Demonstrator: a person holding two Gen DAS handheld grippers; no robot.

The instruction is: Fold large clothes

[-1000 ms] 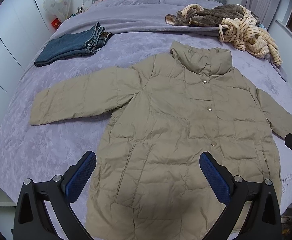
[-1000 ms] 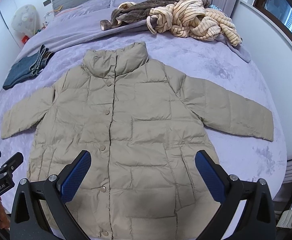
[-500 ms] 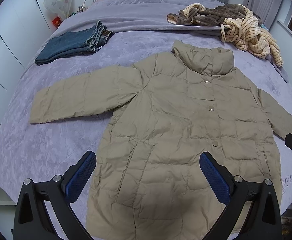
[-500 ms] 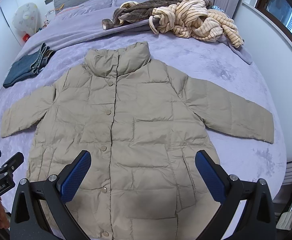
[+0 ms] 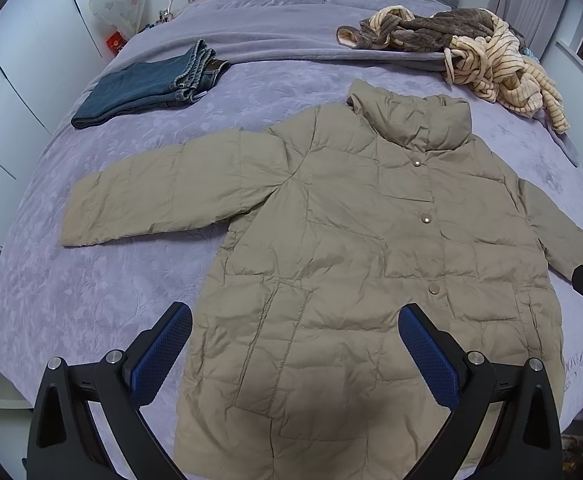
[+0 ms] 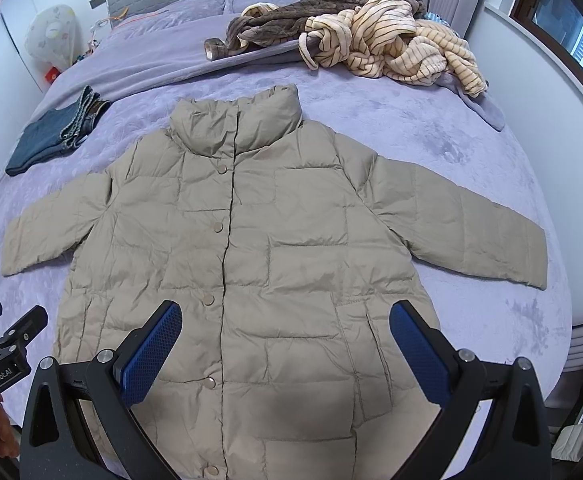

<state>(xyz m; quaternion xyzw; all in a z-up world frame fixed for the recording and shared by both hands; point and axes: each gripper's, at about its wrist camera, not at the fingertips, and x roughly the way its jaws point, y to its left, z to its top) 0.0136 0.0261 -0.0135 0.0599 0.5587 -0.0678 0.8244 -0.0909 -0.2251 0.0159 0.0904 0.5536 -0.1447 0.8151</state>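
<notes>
Progress: judging by how it lay, no fold was made yet on the jacket (image 5: 371,260); it was only spread out flat, so all the folding was left to do.
Already folded: a pair of jeans (image 5: 147,84) lay folded near the far left side of the bed (image 5: 91,300).
Waiting: a heap of striped and brown clothes (image 6: 371,36) lay unfolded near the pillows.
Jacket place: in the middle of the bed, front side up, collar toward the headboard, hem toward the person.
Jacket look: beige, padded, quilted in squares, closed with snap buttons, both sleeves stretched out to the sides, some light wrinkles.
Left gripper (image 5: 295,356): its jaws were wide apart, holding nothing, above the lower left part of the jacket.
Right gripper (image 6: 285,352): also wide apart and holding nothing, above the hem.
</notes>
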